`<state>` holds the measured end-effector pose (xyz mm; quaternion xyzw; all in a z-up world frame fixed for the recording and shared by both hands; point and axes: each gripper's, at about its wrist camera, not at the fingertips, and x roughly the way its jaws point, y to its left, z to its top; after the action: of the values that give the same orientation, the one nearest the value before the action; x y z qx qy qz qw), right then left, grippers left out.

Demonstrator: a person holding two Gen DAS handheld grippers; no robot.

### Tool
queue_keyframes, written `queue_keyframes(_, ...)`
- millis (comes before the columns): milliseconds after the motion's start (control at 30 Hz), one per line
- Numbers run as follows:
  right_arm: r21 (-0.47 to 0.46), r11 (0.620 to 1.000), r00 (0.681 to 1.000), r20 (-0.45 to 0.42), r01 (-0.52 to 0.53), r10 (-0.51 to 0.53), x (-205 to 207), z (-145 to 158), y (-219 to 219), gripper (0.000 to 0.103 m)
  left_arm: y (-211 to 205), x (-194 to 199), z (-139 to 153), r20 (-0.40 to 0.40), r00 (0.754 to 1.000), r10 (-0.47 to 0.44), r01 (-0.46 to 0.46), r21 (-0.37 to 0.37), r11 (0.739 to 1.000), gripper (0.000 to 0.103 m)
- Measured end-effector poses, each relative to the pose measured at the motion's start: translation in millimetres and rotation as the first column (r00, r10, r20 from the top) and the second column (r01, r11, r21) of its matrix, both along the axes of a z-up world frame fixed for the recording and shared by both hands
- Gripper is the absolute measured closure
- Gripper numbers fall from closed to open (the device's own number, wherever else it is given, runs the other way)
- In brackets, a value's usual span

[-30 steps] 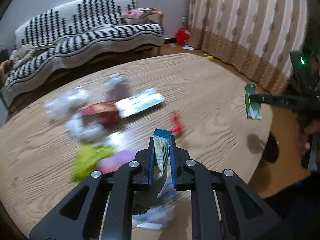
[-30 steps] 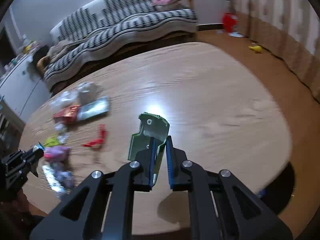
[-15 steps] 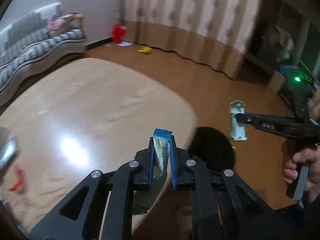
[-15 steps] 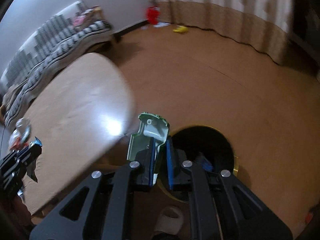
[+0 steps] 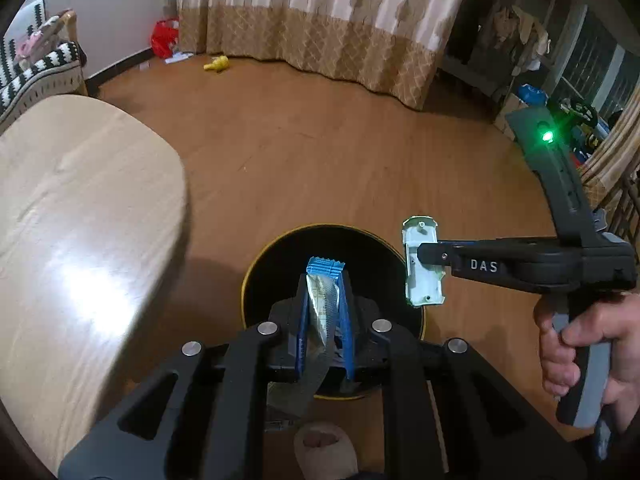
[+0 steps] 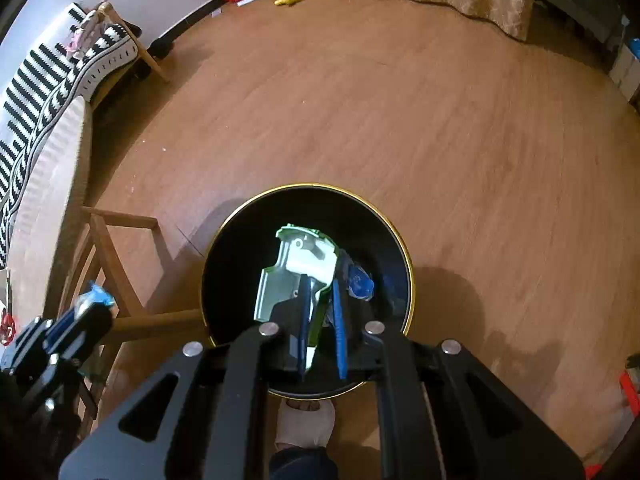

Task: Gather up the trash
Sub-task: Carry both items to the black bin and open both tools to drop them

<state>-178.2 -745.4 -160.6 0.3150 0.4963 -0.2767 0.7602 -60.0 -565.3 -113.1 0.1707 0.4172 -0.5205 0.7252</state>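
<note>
The brown wood floor (image 6: 460, 128) fills most of both views and spreads out far past both claws. The pale round table (image 5: 72, 232) sits off to the left of the left claw (image 5: 325, 276), and its edge is near the bin. A striped sofa (image 6: 48, 80) stands far beyond the table, against the wall. Long tan curtains (image 5: 320, 20) hang far ahead of the claws, at the other side of the room. The black trash bin (image 6: 384, 236) with a thin gold rim stands on the floor right under both claws, and its open mouth faces up. The right claw (image 6: 320, 296) points steeply down over the middle of the bin. It is closed tight on a pale green plastic piece (image 6: 296, 264), which sticks out past the tips and hangs over the dark hole. Something small and blue lies inside the bin just to the right of that claw. The left claw is also closed tight, and it pinches a silver snack wrapper (image 5: 323, 304) with a blue crinkled top edge. The wrapper hangs over the near side of the bin. A hand (image 5: 584, 352) grips the handle of the right claw, off to the right of the left claw. A small yellow toy (image 5: 216, 63) lies on the floor far ahead, near the curtains.
</note>
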Motion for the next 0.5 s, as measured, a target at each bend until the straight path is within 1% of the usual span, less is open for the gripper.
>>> queue_keyframes(200, 0.011, 1.0, 1.0, 0.001, 0.016, -0.016, -1, -4, -4, 0.091, -18, 0, -18, -0.024, 1.0, -0.006, 0.007, 0.016, 1.0, 0.09)
queue_keyframes(233, 0.016, 1.0, 1.0, 0.0, 0.022, -0.022, -4, -5, -3, 0.088, -21, 0, -20, -0.023, 1.0, -0.009, 0.009, 0.018, 1.0, 0.09)
queue_keyframes(267, 0.016, 0.999, 1.0, 0.0, 0.029, -0.029, -5, -5, -4, 0.075, -24, 0, -24, -0.027, 1.0, -0.011, 0.012, 0.02, 1.0, 0.09)
queue_keyframes(300, 0.012, 0.999, 0.999, 0.004, 0.038, -0.038, -7, -4, -6, 0.065, -27, 1, -26, -0.032, 0.999, -0.012, 0.013, 0.023, 1.0, 0.09)
queue_keyframes(333, 0.006, 0.999, 0.999, 0.007, 0.044, -0.044, -7, -3, -10, 0.045, -29, 1, -29, -0.036, 0.999, -0.012, 0.013, 0.024, 1.0, 0.09)
queue_keyframes(367, -0.007, 0.998, 0.998, 0.013, 0.056, -0.055, -9, -1, -11, 0.041, -32, 1, -32, -0.043, 0.999, -0.012, 0.013, 0.026, 1.0, 0.09)
queue_keyframes(400, -0.019, 0.998, 0.998, 0.017, 0.066, -0.066, -11, 0, -12, 0.041, -32, 0, -35, -0.047, 0.999, -0.013, 0.014, 0.029, 0.999, 0.09)
queue_keyframes(500, -0.007, 0.996, 0.996, 0.031, 0.087, -0.087, -16, -1, -17, 0.041, -39, -2, -47, -0.059, 0.998, -0.021, 0.023, 0.041, 0.999, 0.09)
